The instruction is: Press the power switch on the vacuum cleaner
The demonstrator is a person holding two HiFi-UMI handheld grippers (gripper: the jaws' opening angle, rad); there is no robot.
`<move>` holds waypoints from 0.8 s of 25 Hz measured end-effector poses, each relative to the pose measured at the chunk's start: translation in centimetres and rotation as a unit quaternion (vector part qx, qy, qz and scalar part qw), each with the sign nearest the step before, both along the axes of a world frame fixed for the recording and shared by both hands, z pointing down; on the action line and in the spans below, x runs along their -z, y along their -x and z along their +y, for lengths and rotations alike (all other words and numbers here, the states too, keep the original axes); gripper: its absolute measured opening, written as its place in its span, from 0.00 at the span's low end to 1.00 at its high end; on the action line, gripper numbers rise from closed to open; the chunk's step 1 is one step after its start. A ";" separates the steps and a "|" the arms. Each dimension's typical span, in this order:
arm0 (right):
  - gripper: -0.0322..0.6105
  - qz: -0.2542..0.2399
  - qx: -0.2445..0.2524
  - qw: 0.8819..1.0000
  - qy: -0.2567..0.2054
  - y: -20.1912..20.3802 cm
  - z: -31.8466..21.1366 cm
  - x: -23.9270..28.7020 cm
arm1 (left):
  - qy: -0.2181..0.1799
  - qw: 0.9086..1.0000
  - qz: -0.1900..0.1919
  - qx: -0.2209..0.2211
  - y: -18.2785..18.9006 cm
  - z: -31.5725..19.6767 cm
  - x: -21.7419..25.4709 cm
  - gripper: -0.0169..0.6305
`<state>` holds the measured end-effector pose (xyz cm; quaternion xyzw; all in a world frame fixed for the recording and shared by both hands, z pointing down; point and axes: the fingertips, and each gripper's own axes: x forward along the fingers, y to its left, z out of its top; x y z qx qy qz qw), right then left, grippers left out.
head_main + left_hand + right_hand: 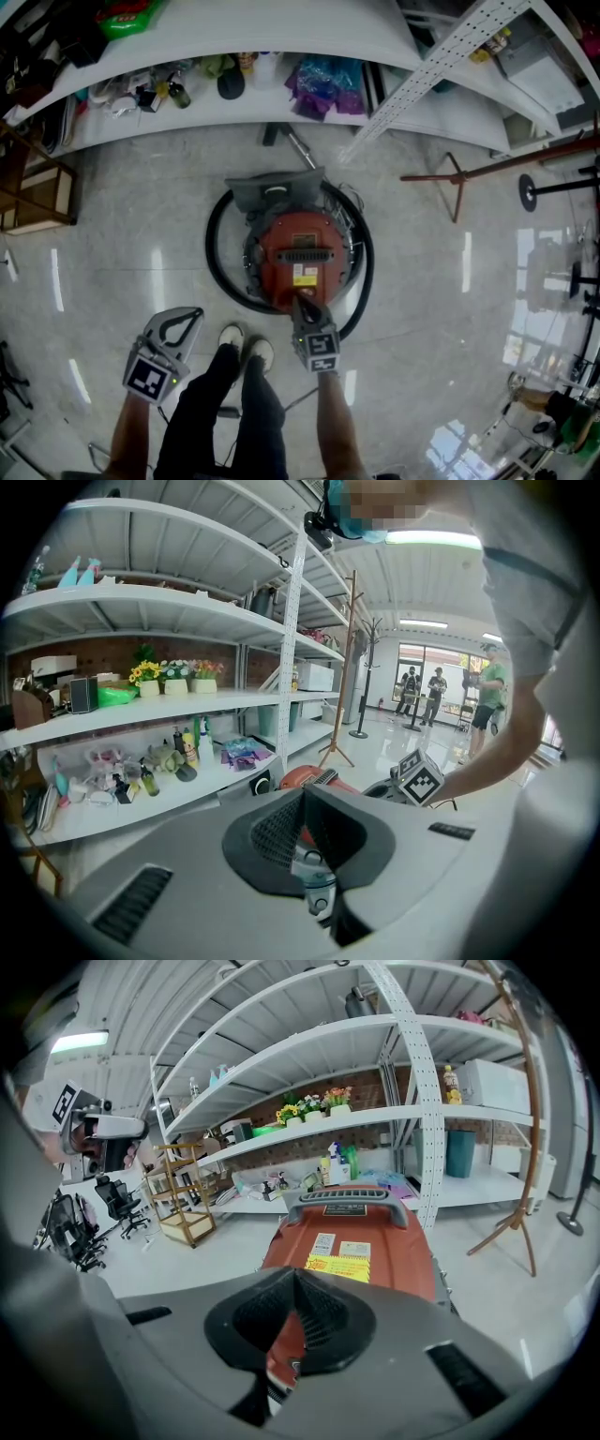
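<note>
A red canister vacuum cleaner stands on the floor with its black hose coiled round it. A grey handle crosses its far end, and a yellow label lies on its top. My right gripper is shut, and its tip is down on the vacuum's near end, hiding what lies beneath it. No switch shows in any view. My left gripper is shut and empty, held apart at the left above bare floor. In the left gripper view the vacuum shows just beyond the shut left gripper.
A long white shelf rack with bottles and small items runs behind the vacuum. A wooden coat stand is to the right and a small wooden shelf to the left. The person's white shoes stand just before the hose.
</note>
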<state>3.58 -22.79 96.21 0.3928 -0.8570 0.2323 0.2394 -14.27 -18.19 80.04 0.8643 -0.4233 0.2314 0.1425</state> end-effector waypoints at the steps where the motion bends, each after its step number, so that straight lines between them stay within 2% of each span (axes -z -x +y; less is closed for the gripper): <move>1: 0.05 0.000 -0.001 1.000 0.001 0.0 0.0 0.0 | -0.001 1.000 0.001 0.000 0.0 0.0 0.0 0.04; 20: 0.06 0.008 -0.004 1.000 -0.004 0.3 -0.5 -0.8 | -0.003 1.000 0.007 0.008 0.4 -0.4 -0.1 0.04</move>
